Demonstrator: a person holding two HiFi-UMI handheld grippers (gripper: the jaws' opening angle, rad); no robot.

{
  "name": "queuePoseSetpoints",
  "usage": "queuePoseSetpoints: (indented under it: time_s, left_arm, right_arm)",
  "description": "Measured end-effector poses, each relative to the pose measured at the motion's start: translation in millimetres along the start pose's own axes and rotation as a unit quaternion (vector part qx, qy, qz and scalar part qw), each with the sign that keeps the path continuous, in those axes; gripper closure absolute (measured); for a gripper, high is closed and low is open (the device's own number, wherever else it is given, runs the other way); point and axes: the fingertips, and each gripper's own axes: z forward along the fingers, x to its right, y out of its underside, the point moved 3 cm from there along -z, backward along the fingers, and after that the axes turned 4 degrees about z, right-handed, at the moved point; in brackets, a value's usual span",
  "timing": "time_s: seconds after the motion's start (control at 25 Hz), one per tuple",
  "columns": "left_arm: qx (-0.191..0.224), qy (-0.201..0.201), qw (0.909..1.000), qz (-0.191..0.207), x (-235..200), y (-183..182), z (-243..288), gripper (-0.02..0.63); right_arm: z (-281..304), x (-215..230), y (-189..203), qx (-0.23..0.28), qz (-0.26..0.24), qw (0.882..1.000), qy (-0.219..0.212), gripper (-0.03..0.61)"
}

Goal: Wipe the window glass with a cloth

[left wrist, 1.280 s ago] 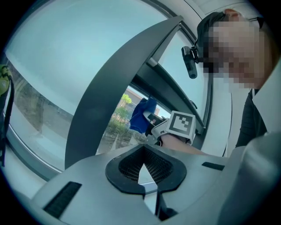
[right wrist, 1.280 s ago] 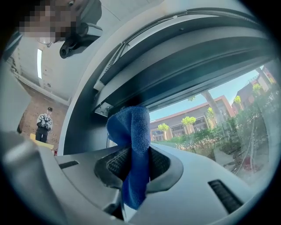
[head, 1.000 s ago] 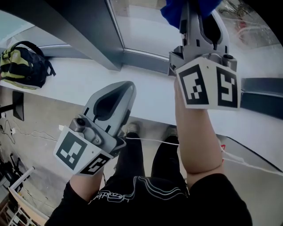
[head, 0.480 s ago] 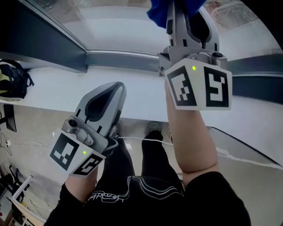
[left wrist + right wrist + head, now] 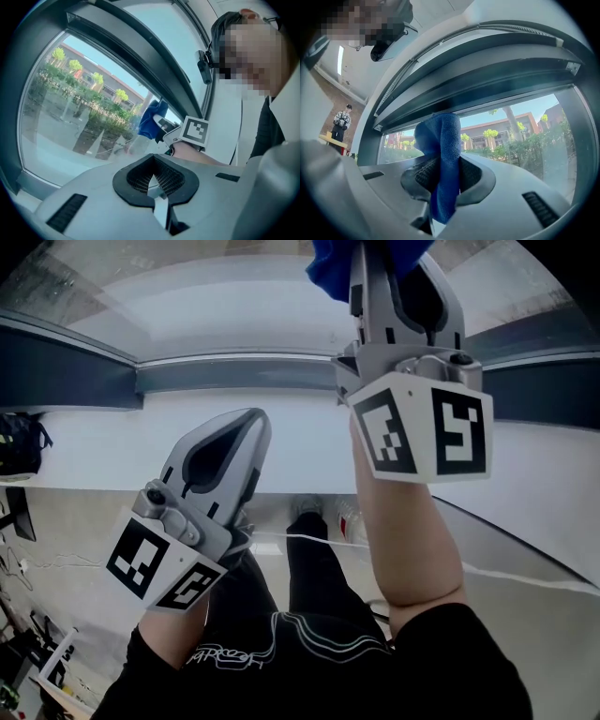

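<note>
Apparently mid-wipe: right gripper (image 5: 443, 180) pinches a blue microfibre cloth (image 5: 440, 136) near the far window glass (image 5: 520, 136); left gripper (image 5: 154, 180), jaws pressed together, idles; progress unclear

**Round the window: a bag, a cable, a bystander**

A dark backpack (image 5: 17, 448) sits at the far left end of the white sill (image 5: 112, 442). Below it, a white cable (image 5: 309, 538) crosses the grey floor (image 5: 75, 521) just beside two pale shoes (image 5: 305, 507). Across the room a person (image 5: 342, 119) stands. Outside, trees (image 5: 490, 133) line a brick building (image 5: 478, 127).
</note>
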Motion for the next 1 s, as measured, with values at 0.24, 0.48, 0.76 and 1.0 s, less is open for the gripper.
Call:
queuePoseSetpoints:
  time_s: [0.24, 0.48, 0.76, 1.0]
  left_arm:
    - [-0.021, 0.014, 0.9997, -0.006, 26, 19, 30, 0.607]
    - [-0.030, 0.045, 0.9985, -0.005, 58, 42, 70, 0.607]
    - [-0.051, 0.071, 0.9962, -0.006, 89, 55, 105, 0.607]
    - [-0.062, 0.092, 0.9938, -0.008, 110, 43, 123, 0.607]
  right_arm:
    - [-27, 49, -17, 0.008, -0.032, 0.999, 0.025, 0.515]
    - [-61, 114, -19, 0.014, -0.043, 0.997, 0.058, 0.515]
    - [-96, 189, -37, 0.018, -0.067, 0.991, 0.115, 0.515]
    - [-119, 246, -68, 0.019, -0.078, 0.981, 0.179, 0.515]
